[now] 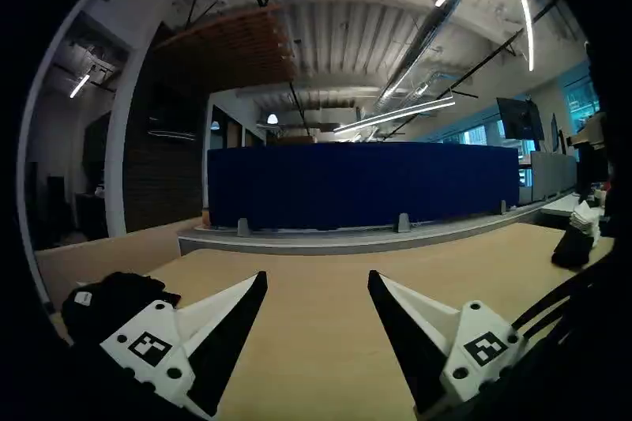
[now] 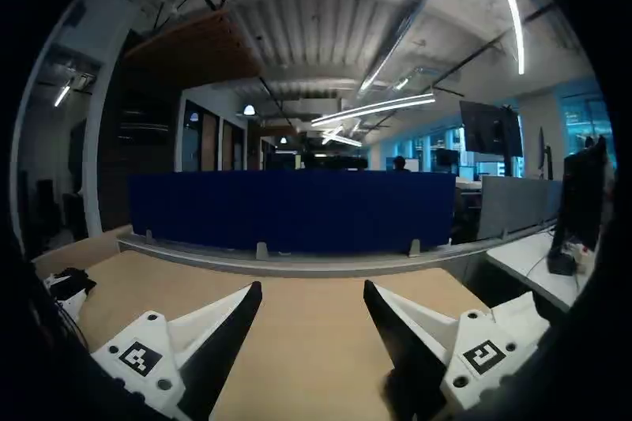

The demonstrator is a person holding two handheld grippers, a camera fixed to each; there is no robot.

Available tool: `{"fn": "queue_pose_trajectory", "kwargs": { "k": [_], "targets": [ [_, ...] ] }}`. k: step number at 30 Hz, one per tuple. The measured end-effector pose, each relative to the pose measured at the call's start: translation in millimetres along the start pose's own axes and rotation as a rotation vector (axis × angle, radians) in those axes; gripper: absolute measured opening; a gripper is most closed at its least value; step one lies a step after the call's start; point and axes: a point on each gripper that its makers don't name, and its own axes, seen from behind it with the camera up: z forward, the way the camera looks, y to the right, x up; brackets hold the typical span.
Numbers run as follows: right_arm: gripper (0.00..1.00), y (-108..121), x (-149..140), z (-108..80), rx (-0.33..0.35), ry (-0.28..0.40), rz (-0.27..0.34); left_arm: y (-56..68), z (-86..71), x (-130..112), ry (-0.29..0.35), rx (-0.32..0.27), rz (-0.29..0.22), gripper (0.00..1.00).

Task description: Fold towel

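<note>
Left gripper [image 1: 316,274]: fingers spread wide over the tan tabletop [image 1: 316,350]. Right gripper [image 2: 312,284]: fingers equally wide. A dark cloth heap [image 1: 110,300], possibly the towel, lies at the tabletop's left edge, just beside the left gripper. A blue partition [image 1: 355,184] closes off the far side.

An open-plan office: a long dark-blue fabric desk partition [image 1: 363,184] beyond the fingers [image 1: 229,318], a black computer monitor [image 2: 583,192] to their right, white strip lights [image 2: 371,109] overhead.
</note>
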Motion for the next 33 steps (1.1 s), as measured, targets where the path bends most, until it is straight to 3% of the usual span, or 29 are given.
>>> {"fn": "queue_pose_trajectory", "kwargs": {
  "k": [5, 20, 33],
  "targets": [
    [1.00, -3.3, -2.8, 2.6, 0.005, -0.001, -0.001, -5.1, 0.7, -14.0, 0.000, 0.009, -0.034, 0.94],
    [1.00, -9.5, -6.5, 4.5, 0.025, -0.004, -0.020, -9.0, -0.7, -22.9, 0.004, 0.013, -0.021, 0.95],
    [1.00, -4.5, -2.7, -0.6, 0.020, -0.004, -0.017, -1.9, 2.5, -37.2, -0.037, -0.010, -0.009, 0.94]
  ]
}}
